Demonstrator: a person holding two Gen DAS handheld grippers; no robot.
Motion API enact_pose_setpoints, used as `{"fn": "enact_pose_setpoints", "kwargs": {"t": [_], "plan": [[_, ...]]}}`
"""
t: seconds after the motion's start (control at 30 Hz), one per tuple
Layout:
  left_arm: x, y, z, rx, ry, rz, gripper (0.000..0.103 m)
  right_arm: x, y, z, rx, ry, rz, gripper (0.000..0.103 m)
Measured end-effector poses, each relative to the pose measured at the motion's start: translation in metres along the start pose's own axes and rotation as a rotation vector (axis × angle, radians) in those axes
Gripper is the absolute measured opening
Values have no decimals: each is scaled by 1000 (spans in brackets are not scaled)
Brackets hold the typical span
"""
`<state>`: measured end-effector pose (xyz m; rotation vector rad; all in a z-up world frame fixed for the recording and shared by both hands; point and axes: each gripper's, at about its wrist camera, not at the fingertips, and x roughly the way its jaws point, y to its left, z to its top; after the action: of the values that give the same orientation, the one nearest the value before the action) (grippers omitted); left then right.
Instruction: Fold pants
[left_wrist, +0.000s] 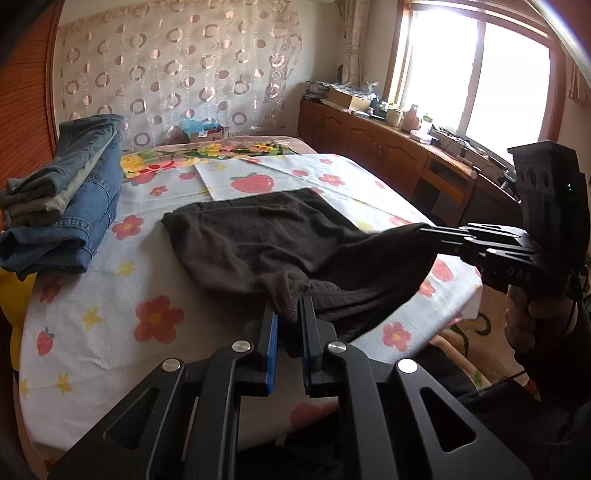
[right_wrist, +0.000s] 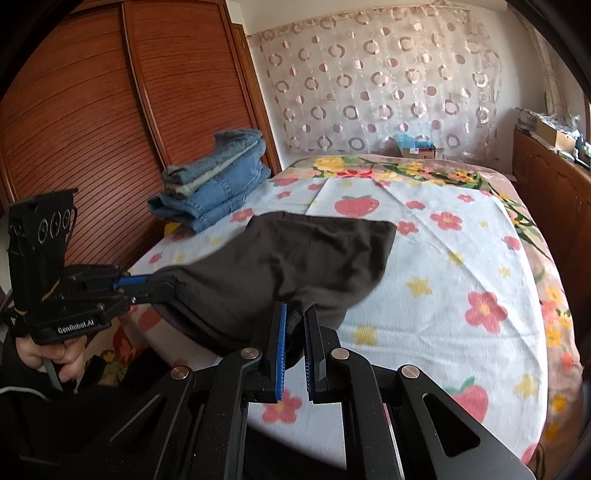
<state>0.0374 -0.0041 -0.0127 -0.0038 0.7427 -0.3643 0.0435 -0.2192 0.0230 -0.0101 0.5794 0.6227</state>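
Observation:
Dark brown pants (left_wrist: 273, 236) lie across the flowered bed sheet (left_wrist: 110, 332), and their near edge is lifted off it. My left gripper (left_wrist: 290, 312) is shut on the bunched near edge of the pants, with cloth pinched between its blue pads. My right gripper (left_wrist: 424, 230) comes in from the right and is shut on another corner of the same edge. In the right wrist view the right gripper (right_wrist: 295, 312) pinches the pants (right_wrist: 314, 254) at the bottom. There the left gripper (right_wrist: 166, 286) grips them from the left, with a hand under its handle.
A stack of folded jeans (left_wrist: 70, 192) (right_wrist: 218, 184) sits at the bed's far left. Wooden wardrobe doors (right_wrist: 92, 129) stand behind it. A low wooden cabinet (left_wrist: 369, 144) with clutter runs under the bright window on the right. A cardboard box (right_wrist: 417, 149) sits beyond the bed.

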Motion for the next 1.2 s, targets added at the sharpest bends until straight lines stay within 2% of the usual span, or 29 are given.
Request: {"fn": "enact_pose_setpoints", "kwargs": {"t": [0.23, 0.33, 0.63, 0.97, 1.07, 1.13, 1.2], "plan": [[25, 25, 43, -25, -8, 16, 11, 43, -21, 37, 38, -18, -12, 8], [36, 33, 55, -26, 1, 60, 11, 65, -26, 52, 54, -17, -18, 8], [64, 50, 82, -39, 11, 74, 11, 118, -41, 78, 78, -4, -71, 8], [84, 55, 80, -46, 48, 99, 12, 167, -43, 87, 54, 60, -110, 8], [83, 55, 79, -56, 46, 80, 22, 171, -43, 90, 48, 55, -107, 8], [81, 56, 80, -64, 38, 84, 46, 166, -45, 89, 47, 42, -96, 8], [76, 56, 81, -62, 15, 88, 53, 163, -46, 89, 46, 31, -91, 10]]}}
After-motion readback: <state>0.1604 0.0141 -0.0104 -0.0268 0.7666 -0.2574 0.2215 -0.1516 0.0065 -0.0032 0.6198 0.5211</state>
